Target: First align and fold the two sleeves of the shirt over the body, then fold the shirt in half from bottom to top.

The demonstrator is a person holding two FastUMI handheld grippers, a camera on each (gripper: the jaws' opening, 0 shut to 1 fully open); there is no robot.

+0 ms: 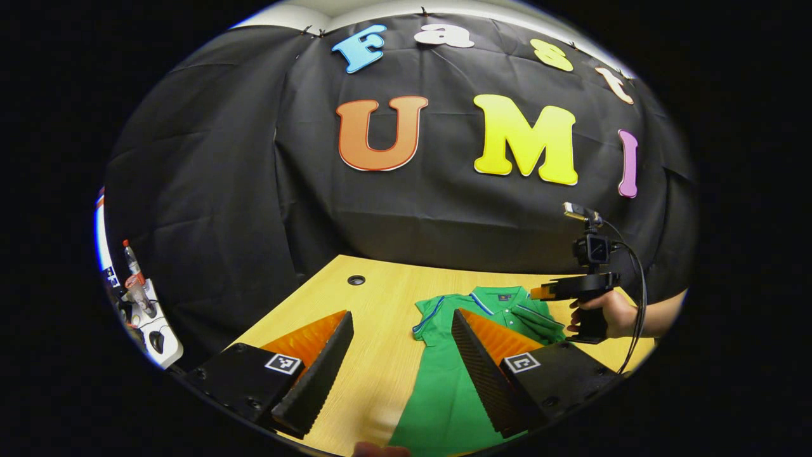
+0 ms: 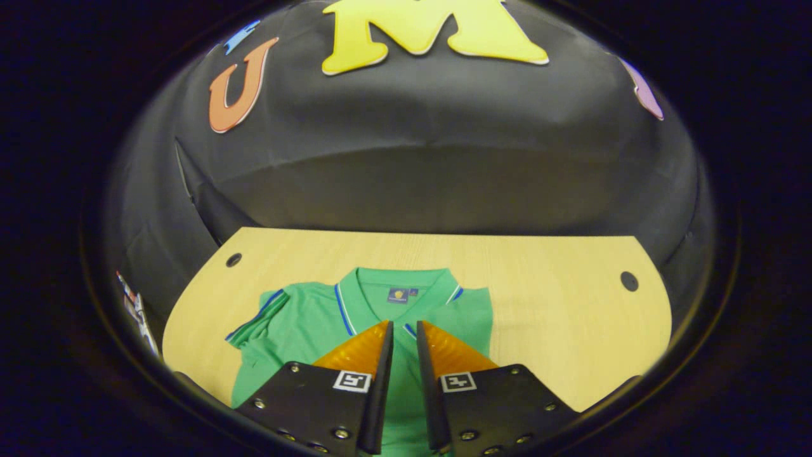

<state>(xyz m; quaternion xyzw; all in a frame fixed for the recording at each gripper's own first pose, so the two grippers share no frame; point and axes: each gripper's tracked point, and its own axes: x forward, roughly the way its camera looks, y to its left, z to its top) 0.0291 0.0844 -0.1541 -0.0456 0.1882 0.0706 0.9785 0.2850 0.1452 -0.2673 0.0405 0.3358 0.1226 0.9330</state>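
The left gripper [image 1: 401, 320] is hovering with its jaws spread wide above the wooden table [image 1: 380, 285], holding nothing. The green polo shirt [image 2: 304, 324] is lying flat on the table, collar toward the wall, left sleeve [image 2: 254, 320] still spread out. The right gripper [image 2: 405, 330] is hanging over the shirt's chest, jaws nearly together, gripping nothing.

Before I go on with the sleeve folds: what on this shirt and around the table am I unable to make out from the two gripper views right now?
- Shirt hem: cut off by the bottom edge in both views.
- Shirt front below the collar: hidden by the right hand-held gripper in the right gripper view.
- Shirt's right sleeve: in the left gripper view, hidden behind a hand.
- Items at the left edge: too small and warped to identify.
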